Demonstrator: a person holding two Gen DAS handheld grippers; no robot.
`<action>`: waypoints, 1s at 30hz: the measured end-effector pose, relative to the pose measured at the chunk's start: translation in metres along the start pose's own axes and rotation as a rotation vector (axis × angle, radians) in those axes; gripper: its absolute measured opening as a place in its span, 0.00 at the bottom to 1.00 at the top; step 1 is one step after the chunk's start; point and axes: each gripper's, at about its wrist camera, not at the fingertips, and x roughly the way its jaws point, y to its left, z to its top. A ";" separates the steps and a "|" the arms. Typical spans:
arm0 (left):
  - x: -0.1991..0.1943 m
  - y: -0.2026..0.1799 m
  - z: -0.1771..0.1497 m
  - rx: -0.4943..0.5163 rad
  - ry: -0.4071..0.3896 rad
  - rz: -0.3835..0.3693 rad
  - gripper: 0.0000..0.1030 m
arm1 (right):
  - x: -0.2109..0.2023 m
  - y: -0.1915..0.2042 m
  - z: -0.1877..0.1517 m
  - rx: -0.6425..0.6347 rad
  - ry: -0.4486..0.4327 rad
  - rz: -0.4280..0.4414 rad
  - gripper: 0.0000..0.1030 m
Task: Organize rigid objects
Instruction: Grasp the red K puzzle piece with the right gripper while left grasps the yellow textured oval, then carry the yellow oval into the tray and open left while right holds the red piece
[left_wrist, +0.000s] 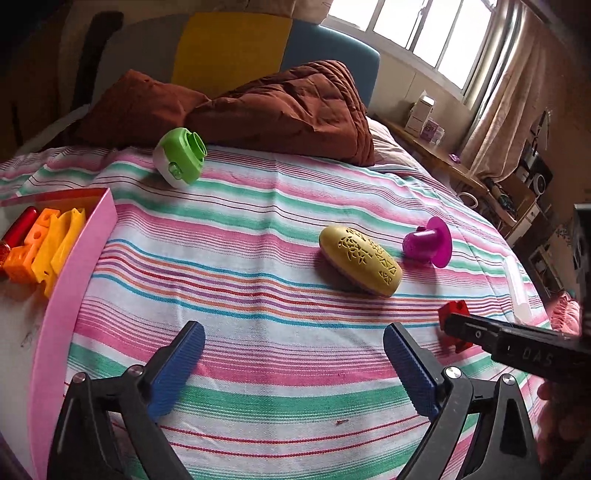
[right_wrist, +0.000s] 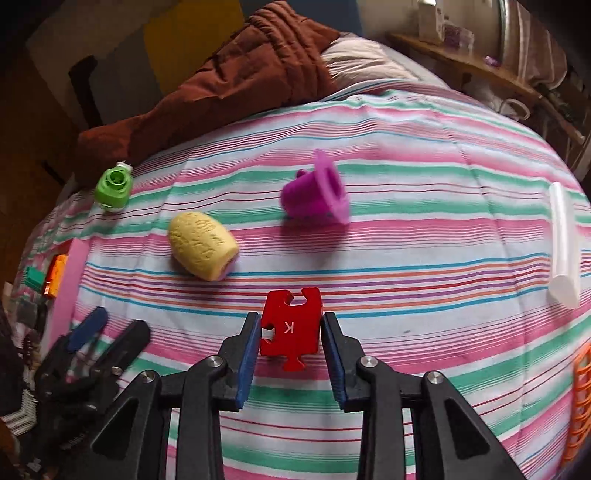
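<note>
Bedroom, striped bed sheet as work area, brown quilt bunched at the head end, window behind.

Landmark: red puzzle block, lying on the sheet near the foot side. Sits between the right gripper blue fingers; pads look right at its two flat side faces, contact likely but a thin gap cannot be ruled out, block not lifted. Rigid plastic, light, stiff, smooth sides with jigsaw notches and a tab; judged safe to squeeze firmly, best held across the flat sides, clear of the tab and cutouts so it does not twist. Ribbed pads should stop slipping.

Beyond the block: yellow oval brush up and left, magenta cup straight beyond, green cap far beyond left near the quilt, white tube well to the right. Pink box far left of the block, already holding orange and yellow pieces.

Right gripper angled steeply down over the block. Left gripper left of the block, tilted down at bare sheet, fingers wide apart, nothing between them.
</note>
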 end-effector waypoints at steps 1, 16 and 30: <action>0.002 -0.002 0.004 -0.021 0.008 -0.004 0.95 | 0.004 -0.007 0.000 0.012 0.014 -0.027 0.32; 0.074 -0.067 0.065 0.048 0.206 0.101 0.53 | 0.008 -0.043 0.012 0.166 0.041 0.033 0.32; 0.042 -0.055 0.059 0.250 0.040 0.129 0.86 | 0.007 -0.045 0.012 0.197 0.049 0.052 0.32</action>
